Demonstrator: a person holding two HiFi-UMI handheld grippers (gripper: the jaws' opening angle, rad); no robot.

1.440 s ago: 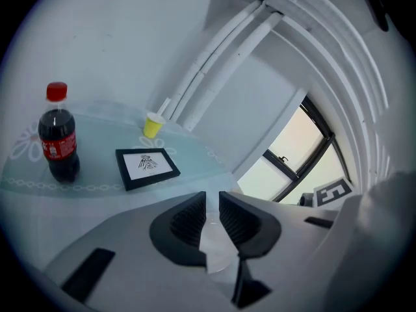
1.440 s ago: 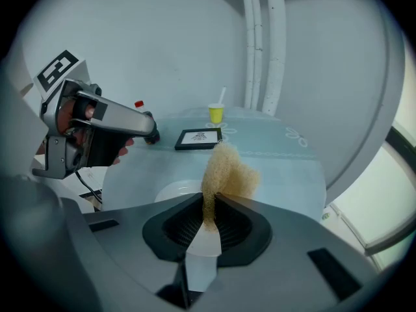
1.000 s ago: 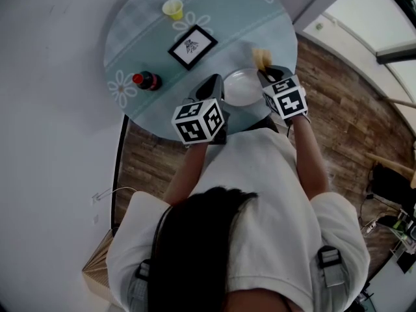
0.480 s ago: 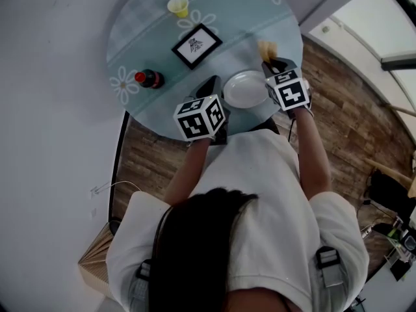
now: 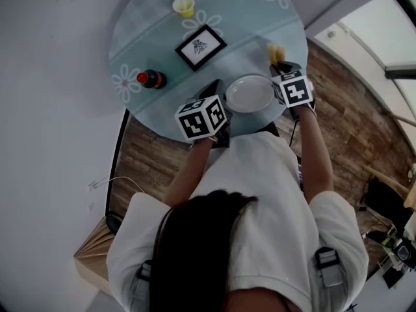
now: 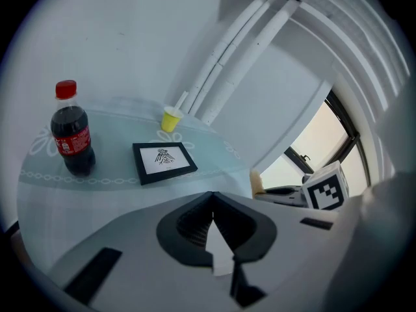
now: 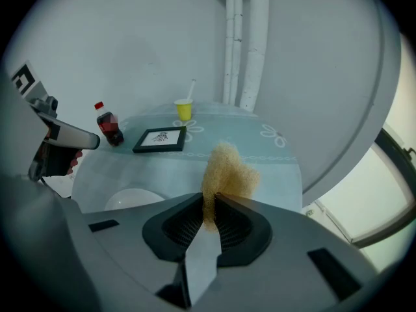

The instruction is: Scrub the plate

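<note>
A white plate (image 5: 250, 94) lies near the round table's front edge, and its rim (image 7: 133, 200) also shows in the right gripper view. My right gripper (image 5: 281, 65) is by the plate's right edge, shut on a yellow sponge (image 7: 225, 169) that sticks out past the jaws (image 5: 275, 53). The sponge is off the plate. My left gripper (image 5: 214, 86) is just left of the plate, over the table. In the left gripper view it (image 6: 212, 199) is shut with nothing between its jaws.
On the pale blue flowered table (image 5: 156, 38) stand a cola bottle (image 5: 151, 79) at the left, a black picture frame (image 5: 200, 46) in the middle and a yellow cup with a straw (image 5: 184, 6) at the back. A wooden floor (image 5: 351, 109) lies around it.
The right gripper with the sponge has shifted a little off the plate's right edge, so more of the plate shows. The left gripper has sunk slightly beside the plate.
</note>
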